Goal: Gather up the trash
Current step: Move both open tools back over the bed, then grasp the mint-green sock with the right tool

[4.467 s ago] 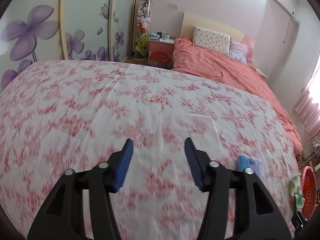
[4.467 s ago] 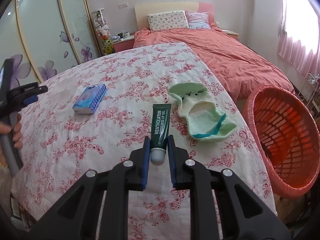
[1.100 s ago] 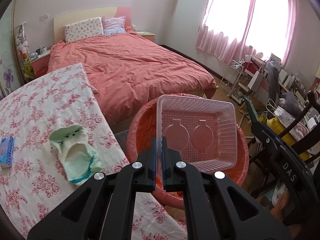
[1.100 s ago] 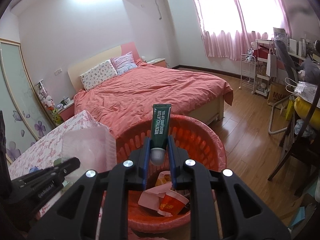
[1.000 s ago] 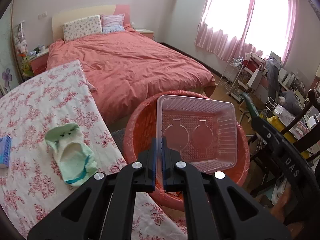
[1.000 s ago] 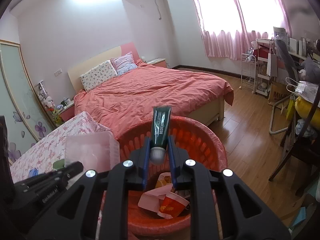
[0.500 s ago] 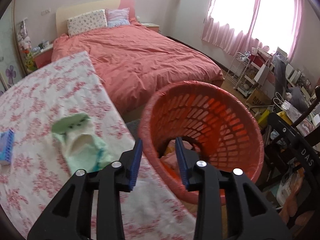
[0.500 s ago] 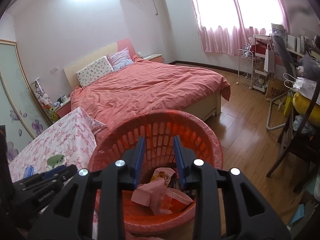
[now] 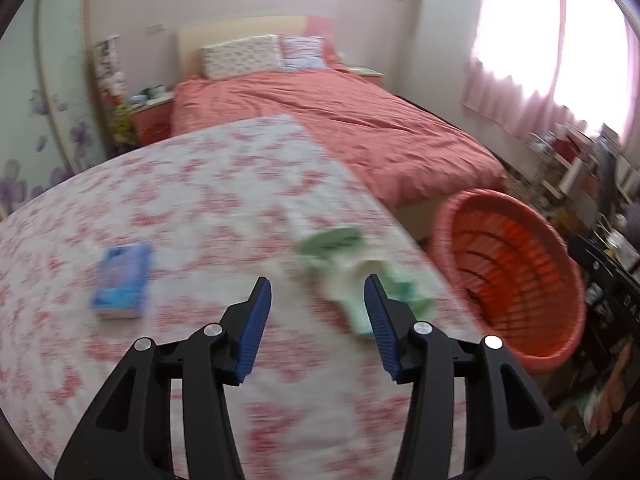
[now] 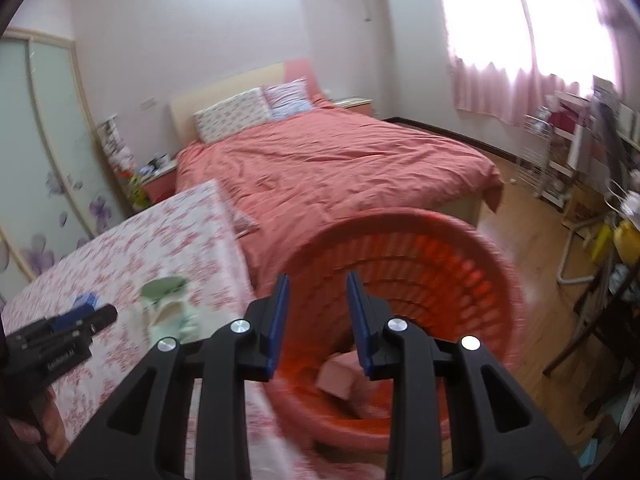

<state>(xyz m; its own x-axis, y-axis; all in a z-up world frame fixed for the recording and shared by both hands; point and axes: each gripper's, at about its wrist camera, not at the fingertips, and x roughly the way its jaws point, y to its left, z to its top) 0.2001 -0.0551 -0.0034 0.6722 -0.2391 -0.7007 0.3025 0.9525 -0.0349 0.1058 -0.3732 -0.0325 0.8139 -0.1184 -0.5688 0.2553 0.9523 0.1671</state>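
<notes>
Now both grippers spread, empty. L gripper over floral cover; sock just ahead-right, blue pack well left. R gripper above basket, which holds pinkish trash, blurred, prob. wrappers. Basket stands beside cover's edge.

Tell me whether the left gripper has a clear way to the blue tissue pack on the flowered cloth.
Probably yes. The left gripper is open and empty above the cloth, and the tissue pack lies alone ahead to its left with nothing between them.
</notes>
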